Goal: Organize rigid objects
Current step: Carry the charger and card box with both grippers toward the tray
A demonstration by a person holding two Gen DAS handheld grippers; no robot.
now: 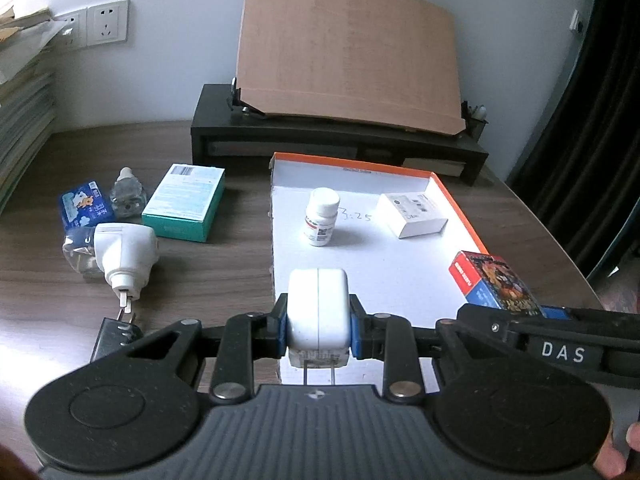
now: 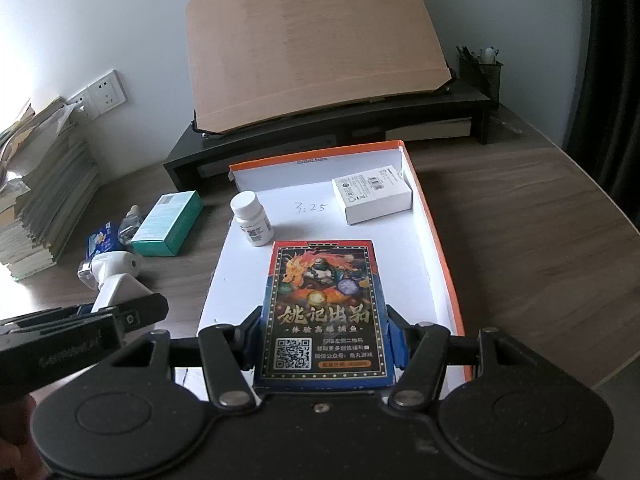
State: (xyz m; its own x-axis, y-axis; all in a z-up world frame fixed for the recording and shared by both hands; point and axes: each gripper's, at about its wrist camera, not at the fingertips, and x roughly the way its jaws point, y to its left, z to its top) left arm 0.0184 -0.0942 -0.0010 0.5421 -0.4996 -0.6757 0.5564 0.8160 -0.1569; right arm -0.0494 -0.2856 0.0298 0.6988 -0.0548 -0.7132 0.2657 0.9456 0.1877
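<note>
My left gripper (image 1: 318, 326) is shut on a white charger block (image 1: 317, 312) with its two prongs pointing back at the camera, held over the near left edge of the orange-rimmed white tray (image 1: 456, 200). My right gripper (image 2: 325, 340) is shut on a red and blue card box (image 2: 324, 308), held above the tray (image 2: 432, 240). In the tray stand a white pill bottle (image 1: 322, 216) and a flat white box (image 1: 412, 214). The card box (image 1: 494, 278) also shows at the right of the left wrist view.
On the wooden desk left of the tray lie a teal box (image 1: 184, 202), a white plug-in device (image 1: 124, 258), a small clear bottle (image 1: 127, 194), a blue packet (image 1: 82, 206) and a black adapter (image 1: 114, 336). A black monitor stand (image 1: 340, 136) with a tilted board sits behind. Stacked papers (image 2: 44, 200) rise at far left.
</note>
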